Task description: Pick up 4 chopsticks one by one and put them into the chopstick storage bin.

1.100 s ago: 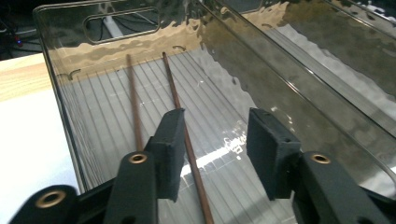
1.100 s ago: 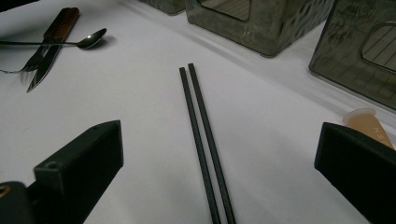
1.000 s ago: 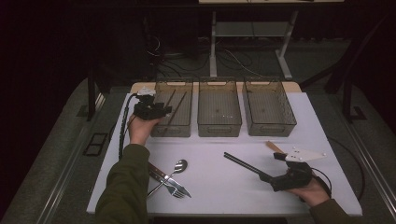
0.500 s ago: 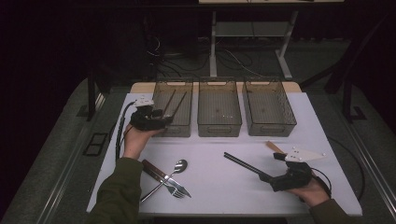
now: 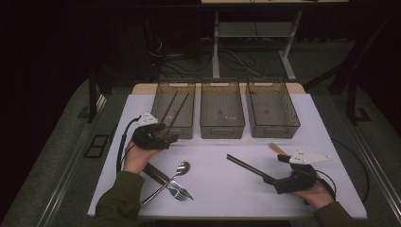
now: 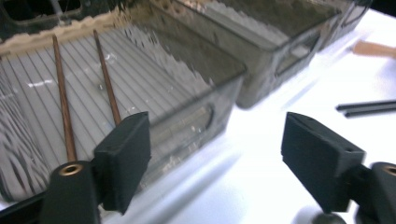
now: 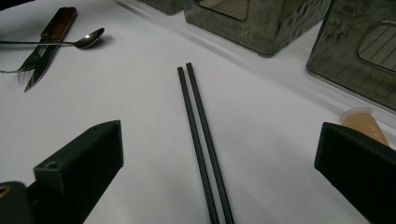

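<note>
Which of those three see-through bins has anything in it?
The leftmost bin, nearest the left gripper: two brown chopsticks lie inside. The other two bins look empty.

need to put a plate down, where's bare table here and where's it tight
Bare patch mid-table, between the spoon and the black chopsticks, below the middle bin. Crowded at front left, where spoon, fork and knife overlap, and front right around the right gripper.

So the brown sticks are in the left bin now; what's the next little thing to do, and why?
Probably close the right gripper on the black chopsticks: they lie side by side on the table between its wide-open jaws. The left gripper holds nothing, its jaws having just been opening, with the brown chopsticks lying in the left bin.
</note>
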Available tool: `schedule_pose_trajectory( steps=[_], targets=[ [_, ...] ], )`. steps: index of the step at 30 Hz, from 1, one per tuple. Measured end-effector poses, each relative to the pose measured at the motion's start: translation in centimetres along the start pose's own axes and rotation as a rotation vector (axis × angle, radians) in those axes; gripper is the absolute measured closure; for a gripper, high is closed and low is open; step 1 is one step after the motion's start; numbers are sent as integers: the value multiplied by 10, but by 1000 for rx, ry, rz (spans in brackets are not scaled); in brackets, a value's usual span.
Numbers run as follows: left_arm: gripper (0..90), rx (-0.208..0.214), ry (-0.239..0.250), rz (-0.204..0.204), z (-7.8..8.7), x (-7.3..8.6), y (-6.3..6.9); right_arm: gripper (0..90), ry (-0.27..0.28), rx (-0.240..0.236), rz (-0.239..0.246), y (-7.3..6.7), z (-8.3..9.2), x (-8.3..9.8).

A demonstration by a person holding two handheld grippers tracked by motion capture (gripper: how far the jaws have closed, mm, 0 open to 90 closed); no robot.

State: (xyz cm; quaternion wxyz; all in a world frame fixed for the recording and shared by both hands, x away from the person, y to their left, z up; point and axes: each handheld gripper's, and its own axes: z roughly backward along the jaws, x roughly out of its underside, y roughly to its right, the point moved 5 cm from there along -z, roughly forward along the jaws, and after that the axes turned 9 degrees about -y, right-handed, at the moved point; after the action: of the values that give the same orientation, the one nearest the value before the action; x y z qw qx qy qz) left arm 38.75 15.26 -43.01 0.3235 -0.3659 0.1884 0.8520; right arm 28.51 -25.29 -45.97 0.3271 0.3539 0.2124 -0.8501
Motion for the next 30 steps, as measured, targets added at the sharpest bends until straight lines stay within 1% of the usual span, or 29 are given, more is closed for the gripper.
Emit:
schedule_pose_trajectory(
  steps=[2, 4, 6, 10, 12, 15, 18, 20, 23, 26, 29, 30],
  targets=[
    [212, 6, -11, -9, 2, 7, 4, 12, -2, -1, -3, -1, 0, 0],
    [199, 10, -11, -12, 4, 12, 8, 12, -1, -3, 1, -1, 0, 0],
    [189, 14, -4, -11, 8, 16, 12, 12, -1, -2, 2, -1, 0, 0],
    [166, 35, 10, -25, 15, 25, 21, 12, 0, -1, 1, -1, 1, 0],
    [147, 51, 12, -31, 18, 29, 25, 12, -1, 0, 1, -1, 0, 0],
    [124, 90, 28, -39, 21, 34, 34, 12, -1, 0, 2, -1, 0, 0],
    [42, 142, 37, -49, 23, 38, 43, 12, -3, 0, -1, -1, 0, 0],
    [0, 170, 31, -55, 23, 41, 48, 12, -3, 1, -2, -1, 0, 0],
    [0, 201, 43, -72, 24, 44, 57, 12, -4, 1, -1, -1, 0, 0],
    [0, 210, 36, -83, 23, 48, 65, 12, -4, 2, -3, -1, 0, 0],
    [0, 219, 34, -91, 23, 53, 69, 12, -5, 2, -4, -1, 0, 0],
    [0, 217, 29, -93, 22, 56, 70, 12, -4, -1, -4, 0, 0, 0]
  ],
)
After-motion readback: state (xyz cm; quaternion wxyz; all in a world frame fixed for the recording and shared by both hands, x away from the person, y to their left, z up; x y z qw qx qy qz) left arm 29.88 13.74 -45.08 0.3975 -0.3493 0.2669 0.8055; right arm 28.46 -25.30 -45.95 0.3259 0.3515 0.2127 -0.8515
